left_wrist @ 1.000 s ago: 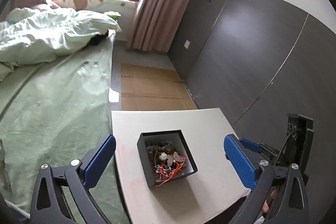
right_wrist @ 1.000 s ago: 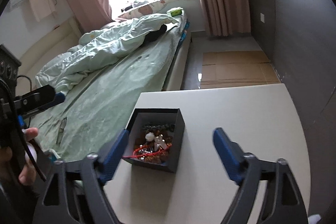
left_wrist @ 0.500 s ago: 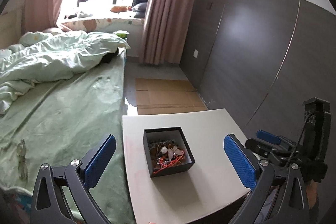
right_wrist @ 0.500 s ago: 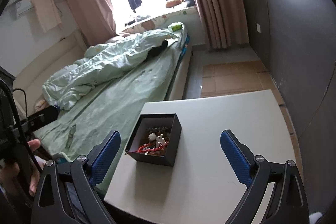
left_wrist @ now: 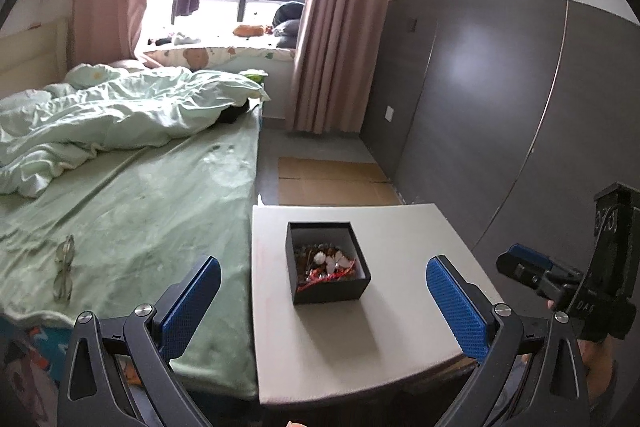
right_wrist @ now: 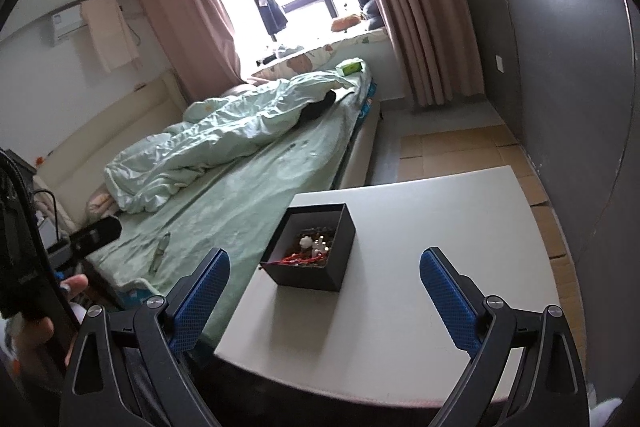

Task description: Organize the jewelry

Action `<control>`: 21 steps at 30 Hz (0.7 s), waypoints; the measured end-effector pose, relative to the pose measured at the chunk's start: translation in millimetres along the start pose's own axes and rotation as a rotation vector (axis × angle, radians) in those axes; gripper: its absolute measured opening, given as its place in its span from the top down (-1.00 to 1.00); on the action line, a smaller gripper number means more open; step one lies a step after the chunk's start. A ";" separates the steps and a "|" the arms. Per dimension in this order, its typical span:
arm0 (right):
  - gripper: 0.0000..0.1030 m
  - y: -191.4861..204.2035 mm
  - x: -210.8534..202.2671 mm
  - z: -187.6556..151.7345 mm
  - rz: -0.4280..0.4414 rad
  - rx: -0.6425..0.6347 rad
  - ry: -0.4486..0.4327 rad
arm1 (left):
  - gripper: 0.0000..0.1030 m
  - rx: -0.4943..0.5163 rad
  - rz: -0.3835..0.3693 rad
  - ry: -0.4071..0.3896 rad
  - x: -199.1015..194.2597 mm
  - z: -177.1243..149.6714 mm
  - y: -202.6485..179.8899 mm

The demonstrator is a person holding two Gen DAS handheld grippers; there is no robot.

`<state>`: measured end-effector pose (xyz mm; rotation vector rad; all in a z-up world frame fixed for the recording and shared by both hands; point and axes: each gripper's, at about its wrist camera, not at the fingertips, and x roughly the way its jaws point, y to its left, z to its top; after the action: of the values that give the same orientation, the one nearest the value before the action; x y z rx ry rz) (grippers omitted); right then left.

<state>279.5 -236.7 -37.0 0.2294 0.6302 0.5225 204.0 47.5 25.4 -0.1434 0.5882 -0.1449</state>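
Note:
A black open box point(left_wrist: 327, 261) stands on a white table point(left_wrist: 400, 307), holding a tangle of jewelry point(left_wrist: 326, 265) with red cord, beads and white pieces. It also shows in the right wrist view point(right_wrist: 310, 253). My left gripper point(left_wrist: 322, 291) is open and empty, held back from the box near the table's front edge. My right gripper point(right_wrist: 324, 291) is open and empty, also back from the box. The right gripper also shows at the right edge of the left wrist view point(left_wrist: 532, 271).
A bed with green sheet point(left_wrist: 132, 211) and rumpled duvet point(left_wrist: 120, 115) lies left of the table. Glasses point(left_wrist: 64, 273) lie on the sheet. A dark wall panel point(left_wrist: 500, 99) runs along the right. Cardboard point(left_wrist: 332, 181) covers the floor beyond the table.
Both grippers have drawn back and tilted up from the box, so it looks smaller and farther and more of the room shows. Both stay open.

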 end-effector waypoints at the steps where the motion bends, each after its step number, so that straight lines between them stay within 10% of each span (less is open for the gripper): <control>1: -0.87 1.6 -2.5 -1.6 0.001 -0.007 -0.004 | -0.99 -0.002 0.005 -0.004 -4.3 -3.7 0.4; 21: -0.87 17.9 -42.6 -37.1 0.027 -0.072 -0.047 | -0.99 0.014 0.048 -0.059 -46.7 -27.2 0.1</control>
<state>220.5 -242.3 -38.5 0.1816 0.5627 0.5633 150.3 53.3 28.2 -0.1197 0.5309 -0.0975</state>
